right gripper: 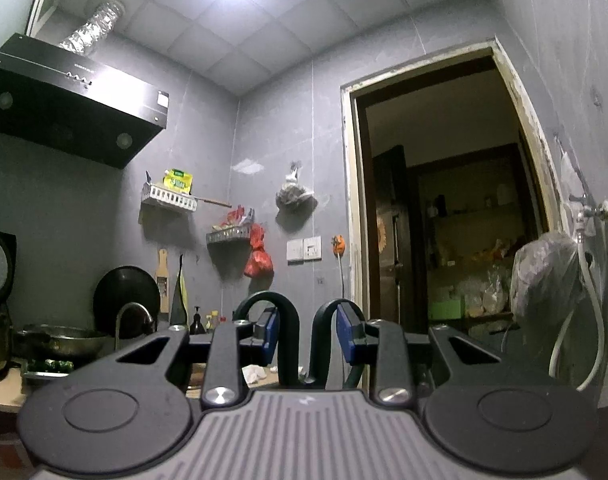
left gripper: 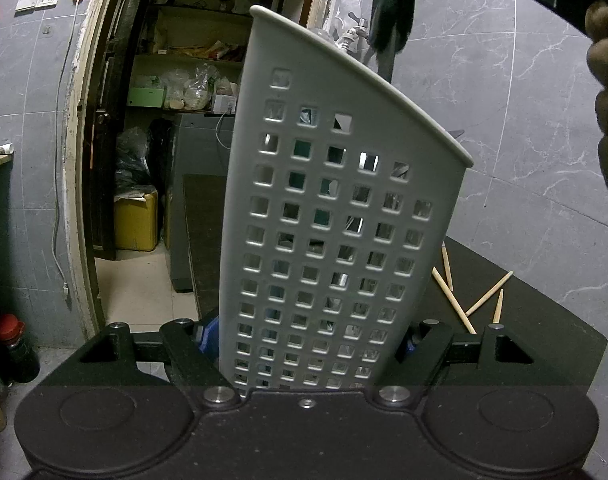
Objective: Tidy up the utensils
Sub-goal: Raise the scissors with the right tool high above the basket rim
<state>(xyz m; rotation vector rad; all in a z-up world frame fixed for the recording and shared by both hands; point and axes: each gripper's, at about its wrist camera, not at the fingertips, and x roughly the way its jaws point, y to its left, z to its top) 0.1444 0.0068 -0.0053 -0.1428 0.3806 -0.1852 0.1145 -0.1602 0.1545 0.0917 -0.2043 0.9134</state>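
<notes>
No writing is legible. The left gripper (left gripper: 308,344) fingers clamp one perforated white caddy (left gripper: 336,208); four chopsticks (left gripper: 452,300) lie on the worktop (left gripper: 544,320). The right gripper (right gripper: 308,340) fingers stand partly apart around two black loop handles (right gripper: 288,320).

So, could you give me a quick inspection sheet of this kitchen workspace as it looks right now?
Surface: dark table, partly hidden.
Job's things: white perforated holder, upright; wooden chopsticks scattered beside it.
Clutter: nothing seen on the table.
Grippers: left gripper jaws clamp the holder; right gripper jaws grip black looped handles, probably scissors.
Cables: white cable down the wall; white hose at a tap.
Surroundings: storeroom doorway, range hood.
</notes>
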